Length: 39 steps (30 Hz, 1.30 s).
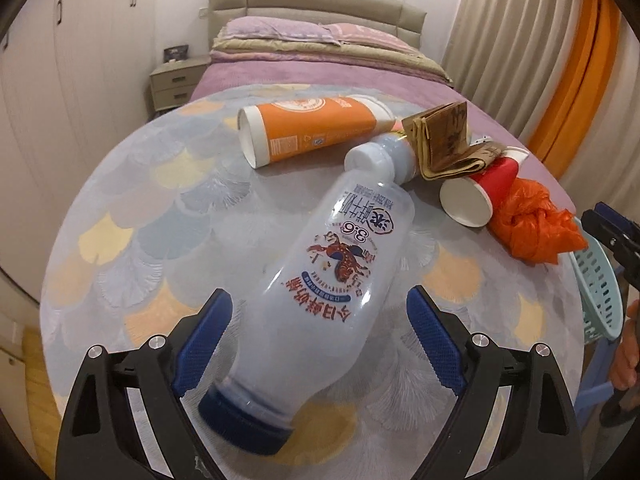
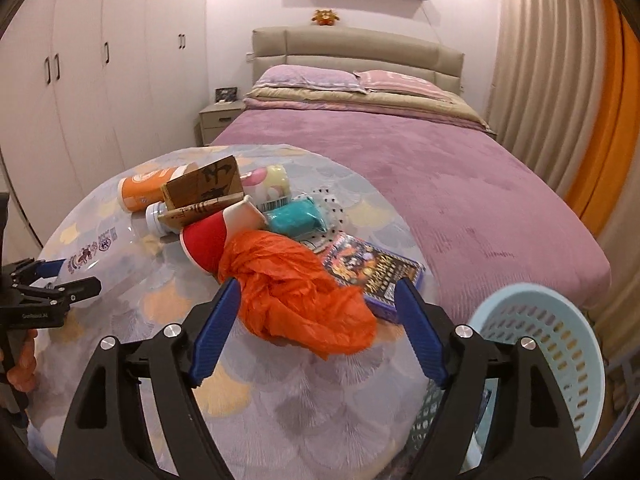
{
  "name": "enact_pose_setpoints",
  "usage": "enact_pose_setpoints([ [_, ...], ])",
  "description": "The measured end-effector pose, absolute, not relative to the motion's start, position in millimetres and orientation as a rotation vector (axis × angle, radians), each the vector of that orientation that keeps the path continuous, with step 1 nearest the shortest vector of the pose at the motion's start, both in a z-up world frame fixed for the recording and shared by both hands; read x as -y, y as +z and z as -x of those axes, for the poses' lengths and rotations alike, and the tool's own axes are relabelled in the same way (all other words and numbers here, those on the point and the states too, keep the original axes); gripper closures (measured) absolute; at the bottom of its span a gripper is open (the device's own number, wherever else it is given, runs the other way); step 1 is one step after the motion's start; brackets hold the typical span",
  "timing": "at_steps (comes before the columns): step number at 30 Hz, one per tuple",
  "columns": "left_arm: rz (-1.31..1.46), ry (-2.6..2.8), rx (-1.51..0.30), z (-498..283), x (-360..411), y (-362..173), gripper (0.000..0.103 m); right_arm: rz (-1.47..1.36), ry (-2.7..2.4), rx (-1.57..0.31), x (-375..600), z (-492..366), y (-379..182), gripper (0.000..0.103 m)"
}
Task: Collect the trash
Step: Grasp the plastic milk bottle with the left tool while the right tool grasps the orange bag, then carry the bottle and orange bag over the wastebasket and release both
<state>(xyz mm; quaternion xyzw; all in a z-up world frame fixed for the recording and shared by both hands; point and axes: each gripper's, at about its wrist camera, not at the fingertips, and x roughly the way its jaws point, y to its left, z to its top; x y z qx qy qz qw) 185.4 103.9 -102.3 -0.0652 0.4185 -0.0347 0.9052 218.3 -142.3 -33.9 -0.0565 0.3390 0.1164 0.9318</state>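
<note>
Trash lay scattered on a round table [image 1: 120, 240], and the left gripper [image 1: 320, 320] stood spread wide around a milk bottle [image 1: 320, 280] lying on its side, blue base toward the camera. The left-hand pad [image 1: 208, 336] sat right against the bottle's lower body; whether it touched could not be told, and the right-hand pad [image 1: 432, 340] stood clear of it. Just past the bottle's white cap lay an orange cup [image 1: 312, 128] on its side, folded brown cardboard [image 1: 444, 140] and a tipped red cup [image 1: 484, 192].

The right gripper [image 2: 316, 316] was also open, holding nothing. An orange bag [image 2: 296, 292], crumpled, lay between its fingers, nearer the left pad [image 2: 216, 328] and apart from the right one. Beyond the bag were the red cup [image 2: 204, 244] and cardboard [image 2: 204, 192], with a teal packet [image 2: 296, 216] and a pale round tub [image 2: 272, 184] farther out. A purple box [image 2: 372, 272] lay just ahead of the right finger. A light blue basket [image 2: 560, 340] stood off to the right of that gripper, beside the table's edge.
</note>
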Motion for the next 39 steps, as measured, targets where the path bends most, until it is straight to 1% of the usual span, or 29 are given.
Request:
enact_pose_setpoints([
  [2, 0.139, -0.071, -0.868, -186, -103, -103, 0.018, 0.119, 0.262, -0.698, 139, -224, -36, 0.023],
  [4, 0.143, -0.084, -0.873, -188, -103, -105, 0.02, 0.112, 0.274, -0.708, 138, -231, -39, 0.022],
  [8, 0.117, -0.087, -0.883, -191, -99, -105, 0.023, 0.058, 0.297, -0.742, 140, -245, -47, 0.021],
  [10, 0.115, -0.082, -0.886, -191, -98, -106, 0.029, 0.034, 0.308, -0.765, 140, -253, -52, 0.021],
  [14, 0.14, -0.084, -0.883, -190, -101, -106, 0.032, 0.023, 0.32, -0.805, 136, -262, -62, 0.021],
  [16, 0.147, -0.088, -0.877, -188, -102, -105, 0.036, 0.02, 0.334, -0.821, 133, -263, -66, 0.021],
  [19, 0.164, -0.089, -0.872, -184, -100, -104, 0.039, 0.044, 0.326, -0.838, 126, -262, -71, 0.022],
  [22, 0.182, -0.097, -0.86, -177, -97, -102, 0.041, 0.041, 0.339, -0.863, 123, -259, -75, 0.043],
  [23, 0.183, -0.097, -0.855, -176, -97, -101, 0.041, 0.031, 0.351, -0.862, 123, -256, -74, 0.049],
  [24, 0.186, -0.096, -0.849, -174, -97, -100, 0.042, 0.028, 0.349, -0.858, 124, -252, -73, 0.052],
  [26, 0.2, -0.103, -0.837, -168, -96, -97, 0.042, 0.022, 0.35, -0.853, 125, -246, -70, 0.067],
  [27, 0.204, -0.107, -0.83, -166, -96, -96, 0.043, 0.018, 0.349, -0.849, 127, -242, -68, 0.068],
  [28, 0.207, -0.113, -0.82, -164, -95, -93, 0.043, 0.014, 0.346, -0.848, 128, -237, -66, 0.071],
  [29, 0.209, -0.12, -0.807, -159, -92, -89, 0.043, 0.012, 0.34, -0.85, 129, -234, -64, 0.077],
  [39, 0.192, -0.217, -0.704, -139, -61, -51, 0.044, -0.074, 0.288, -0.782, 166, -191, -37, 0.079],
])
